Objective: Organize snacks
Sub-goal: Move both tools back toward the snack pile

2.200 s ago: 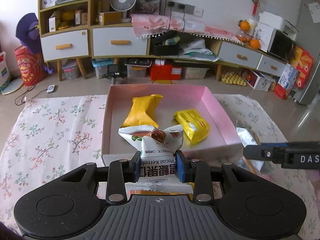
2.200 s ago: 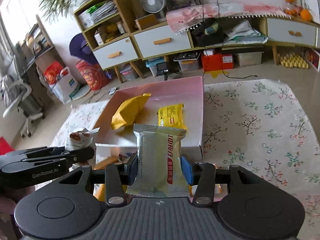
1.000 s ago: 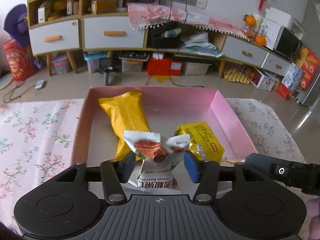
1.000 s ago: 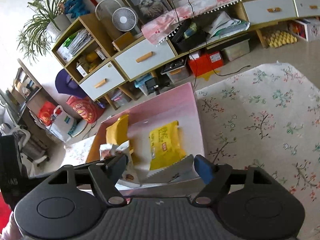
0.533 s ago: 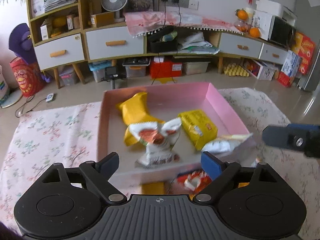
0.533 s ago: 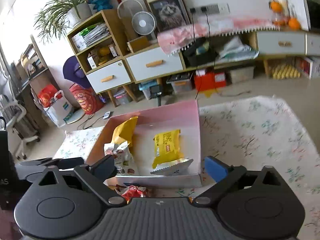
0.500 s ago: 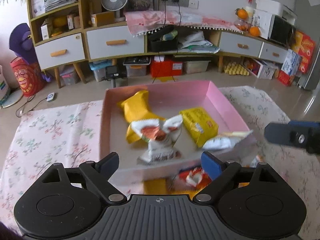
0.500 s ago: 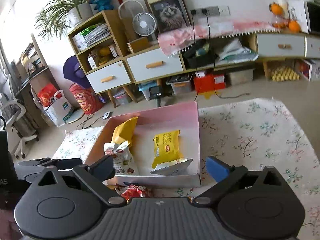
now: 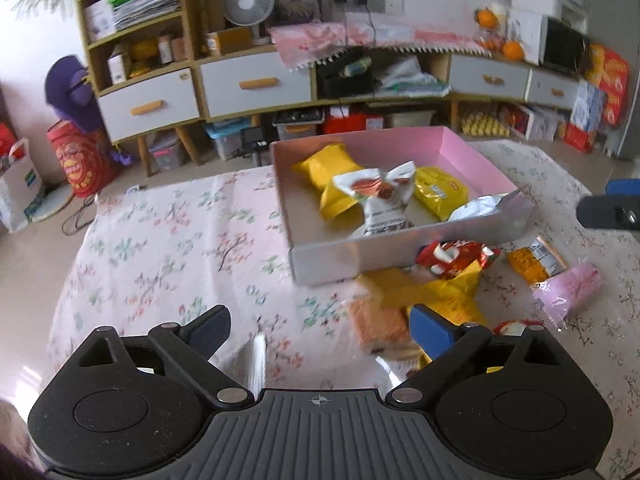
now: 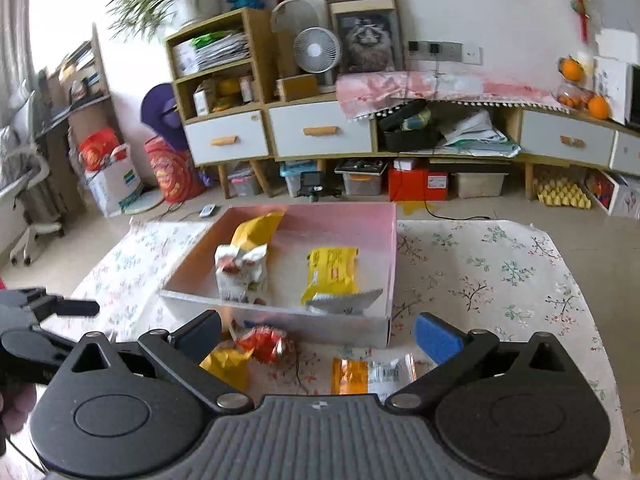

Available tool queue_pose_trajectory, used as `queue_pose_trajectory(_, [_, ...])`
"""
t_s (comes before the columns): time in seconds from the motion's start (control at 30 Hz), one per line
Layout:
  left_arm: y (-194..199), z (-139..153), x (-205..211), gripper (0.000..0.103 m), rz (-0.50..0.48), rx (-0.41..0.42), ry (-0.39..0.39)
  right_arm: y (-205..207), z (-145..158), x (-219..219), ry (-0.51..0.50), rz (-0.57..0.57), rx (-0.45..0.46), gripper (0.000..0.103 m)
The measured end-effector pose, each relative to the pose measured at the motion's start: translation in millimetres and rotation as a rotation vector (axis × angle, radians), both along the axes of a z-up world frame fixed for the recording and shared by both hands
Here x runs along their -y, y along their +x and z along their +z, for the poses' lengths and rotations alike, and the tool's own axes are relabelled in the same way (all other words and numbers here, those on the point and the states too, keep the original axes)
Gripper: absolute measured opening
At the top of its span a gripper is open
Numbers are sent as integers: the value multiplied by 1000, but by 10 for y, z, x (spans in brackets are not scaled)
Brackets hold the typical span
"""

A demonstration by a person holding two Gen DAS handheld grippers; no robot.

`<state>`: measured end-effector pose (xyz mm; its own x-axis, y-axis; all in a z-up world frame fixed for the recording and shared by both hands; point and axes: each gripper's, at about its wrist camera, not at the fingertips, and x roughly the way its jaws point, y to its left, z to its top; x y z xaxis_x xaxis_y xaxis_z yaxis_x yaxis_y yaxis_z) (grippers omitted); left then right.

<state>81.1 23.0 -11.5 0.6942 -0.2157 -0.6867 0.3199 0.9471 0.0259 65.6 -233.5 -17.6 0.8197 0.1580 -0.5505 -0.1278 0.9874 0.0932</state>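
Observation:
A pink box on the floral cloth holds a long yellow packet, a white pecan packet, a small yellow packet and a silver packet. In front of the box lie a red packet, a yellow packet, an orange wafer packet, an orange-and-clear packet and a pink packet. My left gripper is open and empty, left of the loose packets. My right gripper is open and empty above them.
The floral cloth covers the low surface. Behind it stand shelves and drawers with floor clutter. The right gripper's tip shows at the right edge of the left wrist view; the left gripper shows at the left of the right wrist view.
Both grippers let go of their packets, the pecan and the silver one, into the box. Both have since pulled back and stay open; the left has shifted left, uncovering more loose packets.

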Motion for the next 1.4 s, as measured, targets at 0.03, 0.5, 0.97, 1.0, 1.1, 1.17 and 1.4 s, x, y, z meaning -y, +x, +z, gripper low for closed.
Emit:
queue_pose_trajectory(0.03, [-9, -28, -38, 97, 3, -11, -11, -28, -26, -18, -14, 20, 7, 88])
queue_pose_trajectory(0.5, [-445, -146, -374, 97, -154, -28, -100, -304, -414, -151, 17, 163, -28, 88])
queue_pose_trajectory(0.97, [-594, -393, -247, 94, -349, -119, -23, -389, -734, -468, -128, 337, -151, 88])
queue_pose_trajectory(1.0, [-594, -407, -234, 93, -353, -118, -10, -376, -741, -456, -122, 336, -158, 88])
queue_pose_trajectory(1.1, [-572, -456, -209, 88, -352, -121, 17, -356, -793, -466, -121, 335, -180, 88])
queue_pose_trajectory(1.17, [-553, -495, -204, 84, -352, -121, 30, -374, -832, -499, -147, 341, -164, 88])
queue_pose_trajectory(1.4, [-476, -534, -257, 72, -311, -113, 4, -375, -900, -544, -204, 372, -115, 89])
